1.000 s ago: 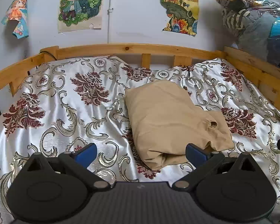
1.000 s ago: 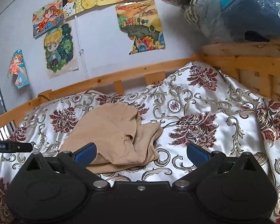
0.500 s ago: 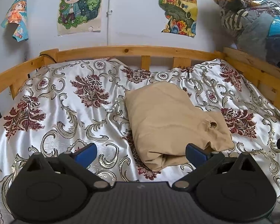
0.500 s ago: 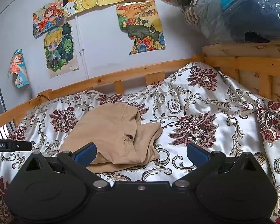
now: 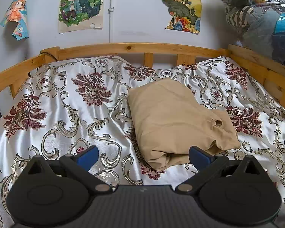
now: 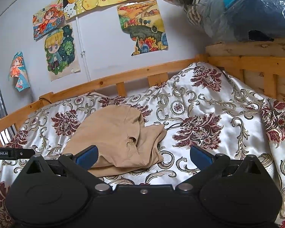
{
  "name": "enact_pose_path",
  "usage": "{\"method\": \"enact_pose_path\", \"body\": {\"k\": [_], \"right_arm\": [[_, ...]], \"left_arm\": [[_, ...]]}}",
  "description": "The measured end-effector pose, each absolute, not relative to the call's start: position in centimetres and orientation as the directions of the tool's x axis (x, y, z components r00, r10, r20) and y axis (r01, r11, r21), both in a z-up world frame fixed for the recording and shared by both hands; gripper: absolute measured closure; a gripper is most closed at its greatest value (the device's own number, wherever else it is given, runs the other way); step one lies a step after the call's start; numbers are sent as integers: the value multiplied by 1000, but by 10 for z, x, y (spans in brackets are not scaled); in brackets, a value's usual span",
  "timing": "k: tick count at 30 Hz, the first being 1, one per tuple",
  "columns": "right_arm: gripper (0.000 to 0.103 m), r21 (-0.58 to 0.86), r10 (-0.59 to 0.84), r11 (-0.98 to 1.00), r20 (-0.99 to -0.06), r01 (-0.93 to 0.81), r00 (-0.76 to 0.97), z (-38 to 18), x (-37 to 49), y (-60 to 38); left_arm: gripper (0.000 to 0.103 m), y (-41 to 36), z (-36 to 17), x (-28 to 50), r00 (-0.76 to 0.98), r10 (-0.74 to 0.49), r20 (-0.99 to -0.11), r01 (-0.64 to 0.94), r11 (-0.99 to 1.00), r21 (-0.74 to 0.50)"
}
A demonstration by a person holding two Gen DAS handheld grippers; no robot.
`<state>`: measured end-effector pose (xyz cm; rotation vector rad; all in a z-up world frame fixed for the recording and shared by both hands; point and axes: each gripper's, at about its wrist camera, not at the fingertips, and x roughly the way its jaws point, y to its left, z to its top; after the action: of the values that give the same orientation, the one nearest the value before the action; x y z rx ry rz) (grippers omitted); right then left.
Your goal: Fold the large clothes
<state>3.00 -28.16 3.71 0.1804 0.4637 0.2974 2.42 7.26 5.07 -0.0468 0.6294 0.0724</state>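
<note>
both tools were held wide open and empty; the loose right flap of the folded garment was best tucked flat.

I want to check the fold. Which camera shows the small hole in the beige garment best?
The left wrist view: the hole faces that camera, on the beige garment, unobstructed. In the right wrist view the hole is seen more from the side, just above the gripper's blue finger.

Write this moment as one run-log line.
left gripper: open, empty | right gripper: open, empty | tan garment: folded on floral bedspread
</note>
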Motion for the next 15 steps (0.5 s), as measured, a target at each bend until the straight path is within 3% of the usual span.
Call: {"method": "enact_pose_path", "body": {"k": [15], "right_arm": [[1, 238, 323, 941, -417, -241, 849, 36, 30, -280]], "left_arm": [[1, 72, 48, 25, 805, 81, -588, -106, 994, -7]]}}
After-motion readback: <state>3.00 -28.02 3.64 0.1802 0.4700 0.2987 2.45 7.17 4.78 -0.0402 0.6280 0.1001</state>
